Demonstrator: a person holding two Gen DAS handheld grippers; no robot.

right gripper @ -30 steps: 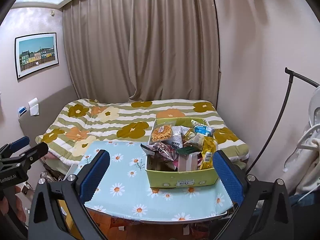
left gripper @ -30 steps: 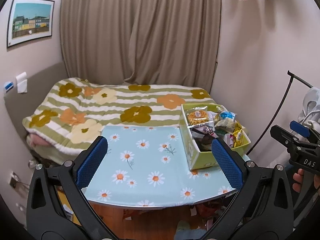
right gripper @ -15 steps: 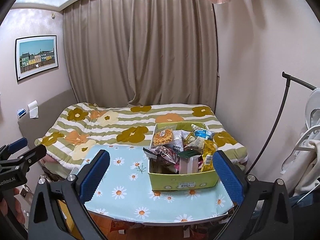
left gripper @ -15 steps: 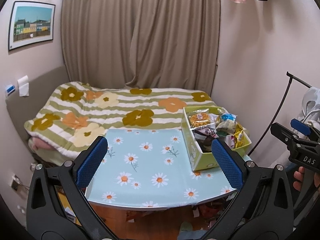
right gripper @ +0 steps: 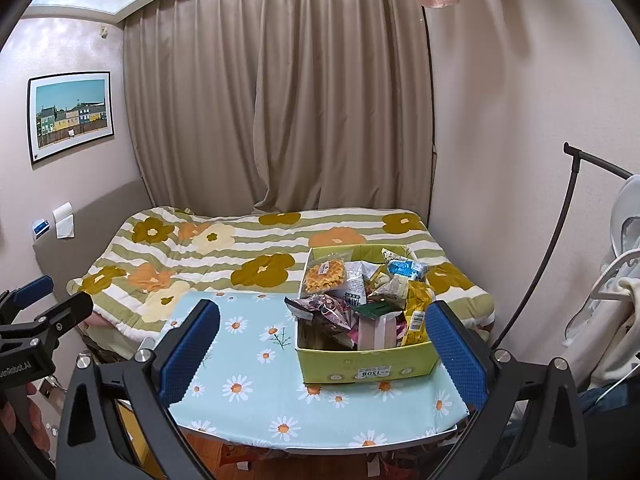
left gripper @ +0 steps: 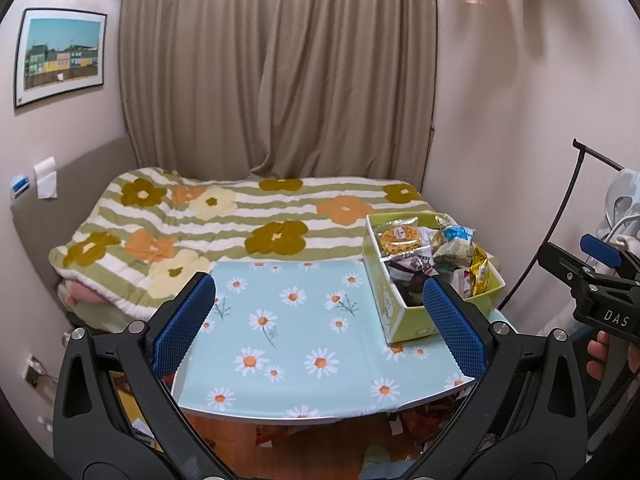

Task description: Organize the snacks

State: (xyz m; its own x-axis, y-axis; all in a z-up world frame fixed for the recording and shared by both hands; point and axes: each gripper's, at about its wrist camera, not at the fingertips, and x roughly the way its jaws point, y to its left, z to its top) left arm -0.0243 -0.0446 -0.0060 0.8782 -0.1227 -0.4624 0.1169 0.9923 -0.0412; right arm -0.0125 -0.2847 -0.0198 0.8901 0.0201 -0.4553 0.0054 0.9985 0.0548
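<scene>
While held back from the bench (left gripper: 304, 344) and above its near edge, left hand-held gripper (left gripper: 320, 320) spread wide, blue-padded fingers (left gripper: 184, 324) apart with nothing between them. Right hand-held gripper (right gripper: 324, 348) likewise spread — pads (right gripper: 456, 356) well apart, empty, hovering short of the bench's front edge.

Green cardboard box (right gripper: 364, 364) standing on the right part of the bench, on a light-blue daisy-print cloth (right gripper: 256, 360), heaped with snacks (right gripper: 360, 296): a clear packet of yellow waffle-like crackers (right gripper: 325, 274) at the back left, a blue-and-white packet (right gripper: 406, 267) at the back right, a dark patterned bag (right gripper: 322, 310) poking over the left wall, yellow wrappers (right gripper: 418, 312) along the right side. Left half of the cloth bare.

Behind the bench, a bed (left gripper: 224, 224) under a green-striped quilt with large flowers; beige curtain (left gripper: 276, 80) beyond; framed picture (left gripper: 60, 56) of coloured houses on the left wall. At the far right of the left wrist view — the other hand-held gripper's black frame, with fingertips of a hand (left gripper: 600, 354) on its grip.
</scene>
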